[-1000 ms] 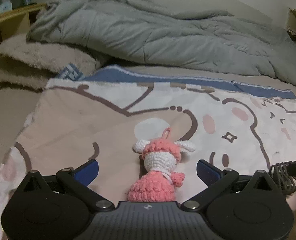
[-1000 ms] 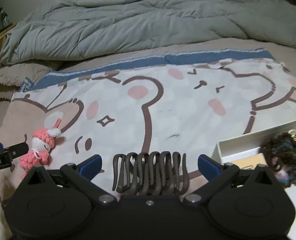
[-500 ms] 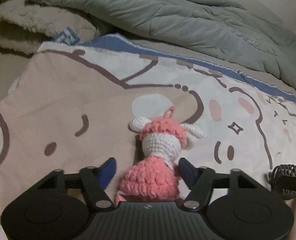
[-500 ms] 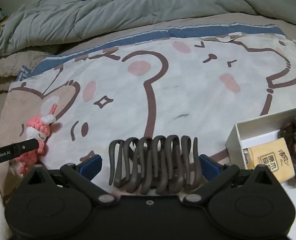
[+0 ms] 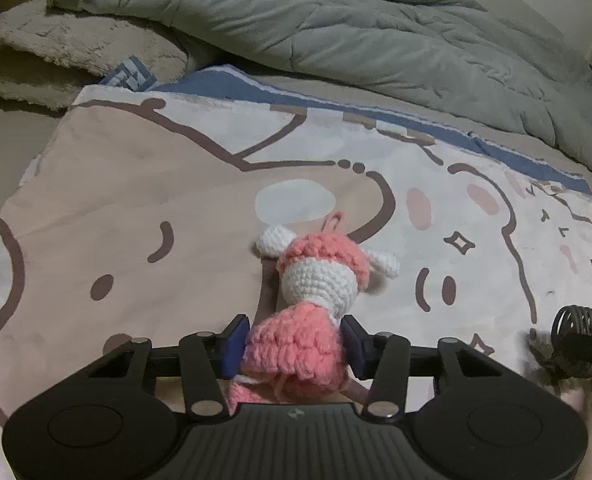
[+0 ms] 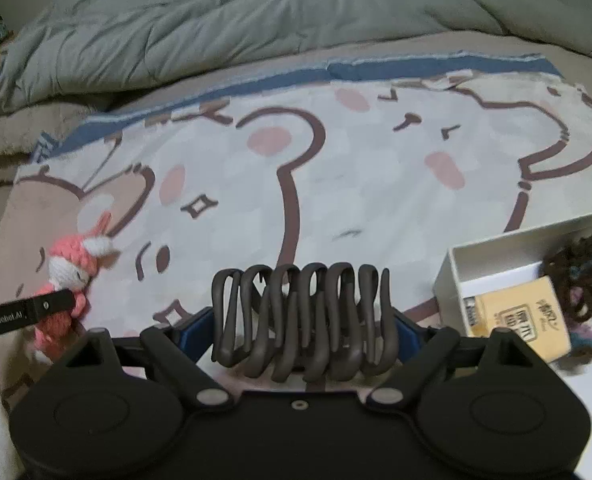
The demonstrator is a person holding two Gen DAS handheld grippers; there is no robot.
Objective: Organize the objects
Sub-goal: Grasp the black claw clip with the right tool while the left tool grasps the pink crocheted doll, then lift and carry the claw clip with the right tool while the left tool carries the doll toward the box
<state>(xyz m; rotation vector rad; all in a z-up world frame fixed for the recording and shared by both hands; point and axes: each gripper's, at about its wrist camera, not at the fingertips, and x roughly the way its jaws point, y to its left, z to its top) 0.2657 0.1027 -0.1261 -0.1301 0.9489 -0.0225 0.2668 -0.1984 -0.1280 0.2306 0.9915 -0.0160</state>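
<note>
1. Left wrist view showed the left gripper point(image 5: 294, 346) closing on the crocheted doll point(image 5: 309, 304), which lay on the cartoon blanket point(image 5: 136, 184) with its head toward the far side. The blue pads already sat against both sides of its pink skirt, so the hold looked made or nearly so.
2. The grip sat low on the doll, at the skirt. A good squeeze there would have been gentle, since the yarn looked soft and would squash; just enough to stop it sliding out seemed right.
3. In the right wrist view the right gripper point(image 6: 299, 328) was closing too, with the dark hair claw point(image 6: 301, 316) between its jaws. The pads looked close to the claw's ends or just touching them; a firm hold could not be told.
4. The claw's curved teeth looked hard and springy. Closing squarely on its two ends, rather than on the teeth, would probably have kept it from twisting free.
5. The white box point(image 6: 495, 248) stood near on the right, already holding a tan packet point(image 6: 523, 320) and a dark yarn bundle point(image 6: 587, 280). It seemed the likely place for both things.
6. Lifting straight up before moving across would have helped: the doll's loop point(image 5: 334, 220) and ears might have dragged on the blanket.
7. The two grippers were near each other, so taking turns at the box seemed wise.
</note>
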